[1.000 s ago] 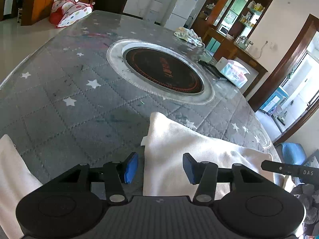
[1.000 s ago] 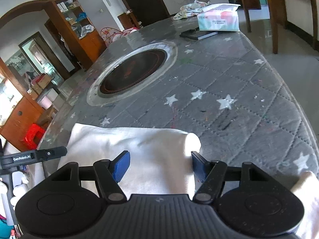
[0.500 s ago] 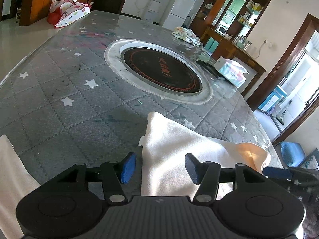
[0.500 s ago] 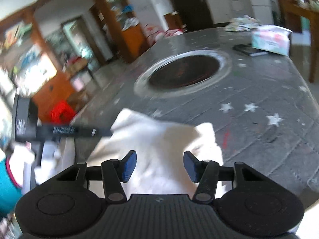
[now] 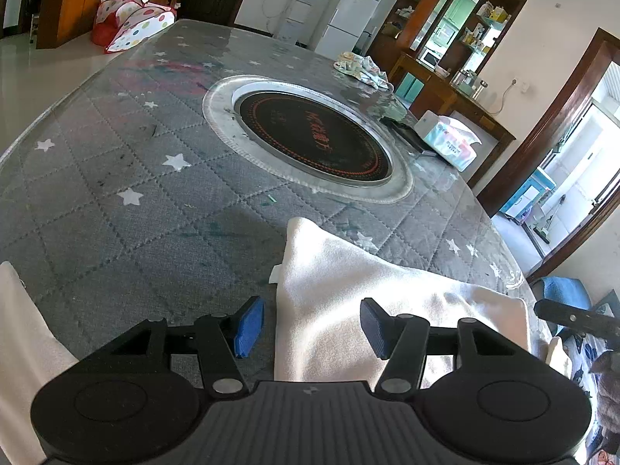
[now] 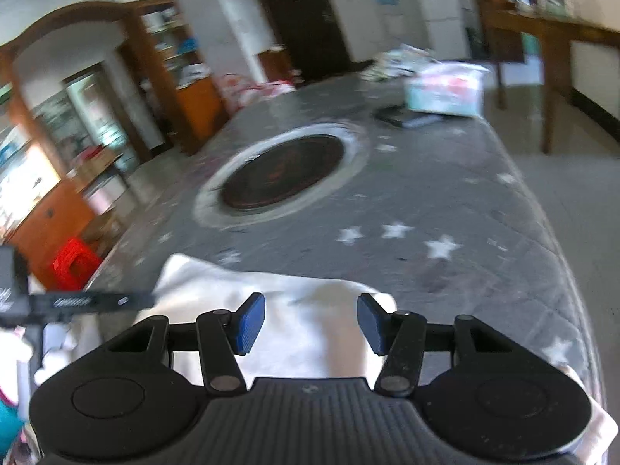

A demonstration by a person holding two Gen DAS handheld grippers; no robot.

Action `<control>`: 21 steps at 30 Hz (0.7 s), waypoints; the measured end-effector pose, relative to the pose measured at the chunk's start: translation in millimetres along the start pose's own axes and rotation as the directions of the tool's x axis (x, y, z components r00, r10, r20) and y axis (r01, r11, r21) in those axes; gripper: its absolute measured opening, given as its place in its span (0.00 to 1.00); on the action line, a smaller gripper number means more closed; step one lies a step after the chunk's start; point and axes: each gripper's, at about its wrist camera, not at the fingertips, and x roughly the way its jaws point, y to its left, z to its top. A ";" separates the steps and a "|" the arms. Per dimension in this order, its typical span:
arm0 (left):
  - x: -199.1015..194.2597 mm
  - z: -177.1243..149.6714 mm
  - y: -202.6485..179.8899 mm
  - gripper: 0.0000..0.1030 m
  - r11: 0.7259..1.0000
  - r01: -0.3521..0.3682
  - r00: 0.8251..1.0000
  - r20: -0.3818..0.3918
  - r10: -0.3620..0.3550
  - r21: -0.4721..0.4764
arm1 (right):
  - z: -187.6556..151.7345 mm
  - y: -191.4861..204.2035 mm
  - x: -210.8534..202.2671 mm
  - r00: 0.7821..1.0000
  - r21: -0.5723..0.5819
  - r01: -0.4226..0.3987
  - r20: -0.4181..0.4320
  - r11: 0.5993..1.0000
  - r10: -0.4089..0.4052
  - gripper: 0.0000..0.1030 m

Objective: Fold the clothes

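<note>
A white folded cloth (image 5: 348, 290) lies on the grey star-quilted table (image 5: 135, 193) near its front edge. My left gripper (image 5: 312, 321) hovers over the cloth's left edge, open, with its left pad over bare quilt and its right pad over the cloth. In the blurred right wrist view, my right gripper (image 6: 310, 319) hangs over the right end of the same cloth (image 6: 217, 286). Its jaws stand apart with nothing pressed between them. A black bar of each gripper shows at the side of the other's view.
A second white cloth (image 5: 19, 329) lies at the near left. A round dark hob (image 5: 314, 143) is set into the table's middle. Behind it are a tissue pack (image 5: 449, 139), a flat black object (image 5: 410, 135) and a crumpled cloth (image 5: 360, 69). The table edge curves off at right.
The right gripper's jaws have narrowed and its view has risen and swung, now blurred. The cloth's right end, raised half a second ago, lies flat again. The left gripper has stayed put.
</note>
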 end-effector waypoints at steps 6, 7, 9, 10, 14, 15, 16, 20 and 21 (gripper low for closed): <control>-0.1 -0.3 -1.2 0.59 1.000 0.000 1.000 0.000 0.000 0.004 | -2.6 -24.5 20.0 0.997 0.117 -0.013 -0.071 0.993 0.022 0.53; -0.2 -0.3 -1.5 0.59 1.000 0.000 1.000 0.000 0.000 0.005 | -3.8 -25.3 23.4 0.996 0.125 -0.022 -0.080 0.992 0.032 0.53; 0.0 -0.4 -1.6 0.60 1.000 0.000 1.000 0.000 0.000 0.008 | -5.9 -26.5 29.9 0.994 0.138 -0.041 -0.095 0.990 0.054 0.53; 0.1 -0.5 -1.7 0.60 1.000 0.000 1.000 0.001 0.000 0.009 | -6.3 -26.2 32.4 0.993 0.140 -0.050 -0.097 0.989 0.064 0.53; 0.7 -0.4 -1.8 0.60 1.000 -0.001 1.000 0.000 0.001 0.009 | -6.1 -22.8 35.8 0.991 0.147 -0.093 -0.078 0.985 0.106 0.48; 0.8 -0.3 -1.6 0.60 1.000 -0.001 1.000 0.000 0.001 0.009 | -5.6 -21.8 35.3 0.991 0.147 -0.101 -0.070 0.984 0.112 0.47; 0.9 -0.3 -1.6 0.60 1.000 -0.001 1.000 0.000 0.001 0.009 | -5.1 -19.8 34.3 0.991 0.140 -0.110 -0.062 0.984 0.119 0.44; 0.7 -0.5 -1.9 0.61 1.000 -0.001 1.000 0.000 0.001 0.008 | -5.8 -3.3 27.9 0.988 0.060 -0.142 -0.051 0.988 0.145 0.24; 0.7 -0.4 -2.0 0.61 1.000 0.000 1.000 0.000 0.000 0.007 | -7.8 3.5 26.3 0.987 0.021 -0.149 -0.059 0.989 0.150 0.24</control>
